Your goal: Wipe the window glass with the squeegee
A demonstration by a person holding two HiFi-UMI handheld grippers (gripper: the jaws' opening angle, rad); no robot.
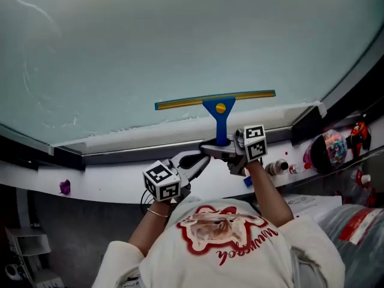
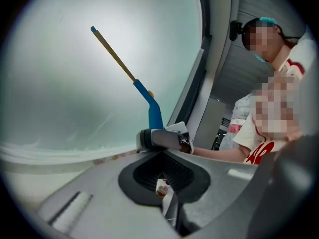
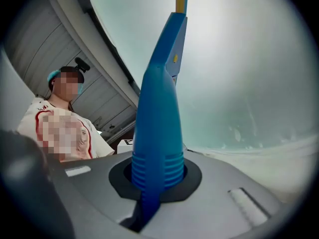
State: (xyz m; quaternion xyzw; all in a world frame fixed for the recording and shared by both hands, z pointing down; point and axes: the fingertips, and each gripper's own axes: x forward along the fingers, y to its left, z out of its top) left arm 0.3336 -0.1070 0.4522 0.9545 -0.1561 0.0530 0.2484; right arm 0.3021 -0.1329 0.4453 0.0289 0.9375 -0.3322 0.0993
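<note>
The right tool (image 3: 155,180) clenches the squeegee (image 1: 221,120) handle; the left tool (image 2: 167,195) is closed, empty. Press the blade (image 1: 198,101) flat on the glass (image 1: 180,35), evenly.

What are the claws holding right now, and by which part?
The right claw grips the squeegee by the ribbed lower end of its blue handle. The left claw is shut, holding nothing.

Squeegee (image 1: 220,110) blade on window glass (image 1: 180,41), right tongs (image 1: 221,150) gripping handle
</note>
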